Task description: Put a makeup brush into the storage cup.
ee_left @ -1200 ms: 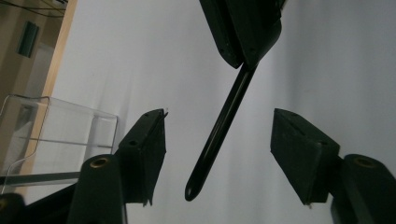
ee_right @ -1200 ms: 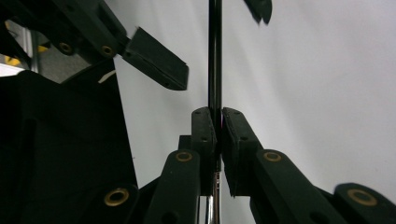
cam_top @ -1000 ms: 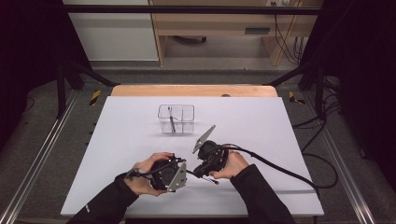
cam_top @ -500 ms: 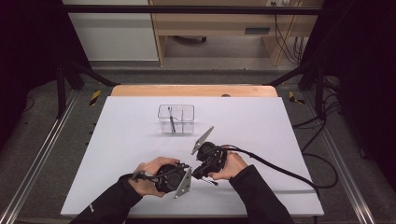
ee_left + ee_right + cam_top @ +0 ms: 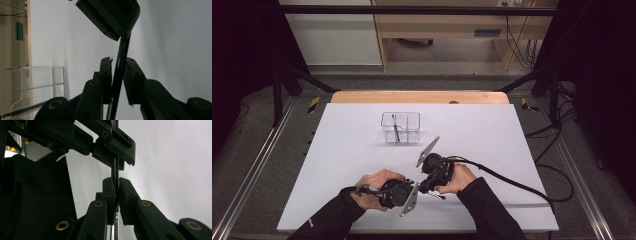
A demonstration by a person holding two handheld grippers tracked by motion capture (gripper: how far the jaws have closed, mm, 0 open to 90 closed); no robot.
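Note:
Near the table's front edge, two hands bring both grippers tip to tip. A thin dark rod (image 5: 115,167) runs between them. My right gripper (image 5: 115,180) is shut on it; it also shows in the high view (image 5: 424,186). My left gripper (image 5: 118,60) has just been closing and its pads now press the same rod (image 5: 122,50), which stands slightly tilted between the jaws. In the high view the left gripper (image 5: 416,189) sits just left of the right one.
A clear plastic box (image 5: 400,127) with dividers stands at the middle of the white table (image 5: 487,130), with a thin dark stick (image 5: 396,132) inside. The same box (image 5: 32,82) appears in the left gripper view. The right gripper's cable (image 5: 507,182) trails off to the right.
The left gripper has edged a little toward the right gripper and its grey plate has tipped downward. The right hand has stayed in place.

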